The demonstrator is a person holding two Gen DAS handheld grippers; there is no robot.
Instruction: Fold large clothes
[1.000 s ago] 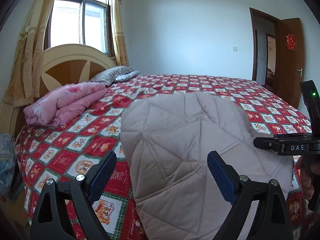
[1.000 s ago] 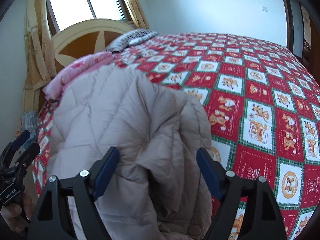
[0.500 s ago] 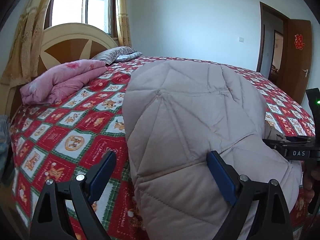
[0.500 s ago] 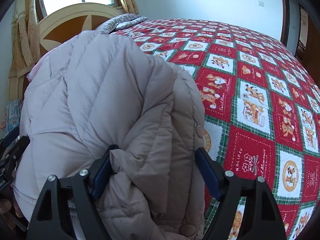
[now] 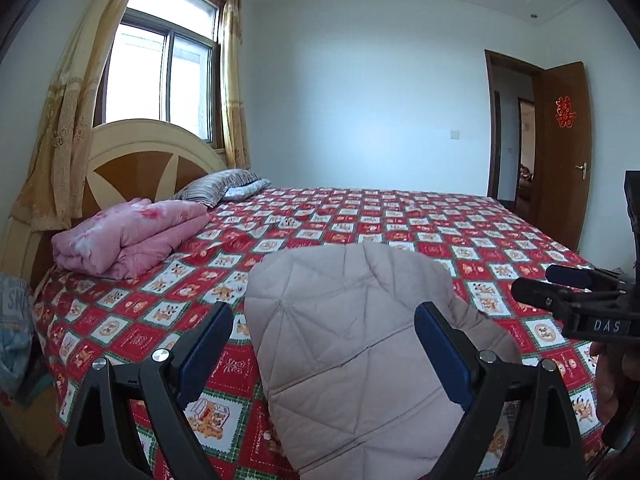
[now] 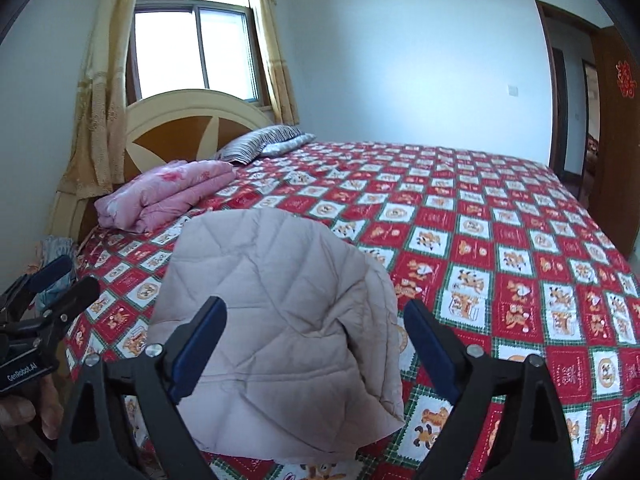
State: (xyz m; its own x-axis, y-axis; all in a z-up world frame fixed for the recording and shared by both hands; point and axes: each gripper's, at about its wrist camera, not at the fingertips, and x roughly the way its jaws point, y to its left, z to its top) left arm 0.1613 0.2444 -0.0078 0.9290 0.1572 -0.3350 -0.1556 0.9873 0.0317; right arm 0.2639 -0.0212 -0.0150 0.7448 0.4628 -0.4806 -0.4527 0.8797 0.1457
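Note:
A beige quilted jacket [image 5: 352, 344] [image 6: 272, 292] lies folded in a compact bundle on the red patterned bed cover [image 5: 440, 220], near the bed's front edge. My left gripper [image 5: 320, 320] hovers open just short of it, its blue pads clear of the fabric. My right gripper [image 6: 316, 310] hangs over the bundle's near side. Its jaws are opening and nothing is pressed between them. Each gripper also appears at the edge of the other's view: the right gripper [image 5: 538, 282] and the left gripper [image 6: 74, 278], each held by a hand [image 5: 612, 376].
A folded pink quilt [image 5: 128, 236] and a striped pillow [image 5: 224, 188] lie by the round headboard [image 5: 132, 160] at the left. Bare bed cover [image 6: 500, 220] stretches beyond and right of the jacket. Clothes [image 5: 14, 320] hang off the left side. A brown door [image 5: 560, 152] stands open at the right.
Half a second ago the jacket was lifted, bunched between the right fingers. Now it lies on the bed, the right jaws are wider, and both grippers have drawn back and up.

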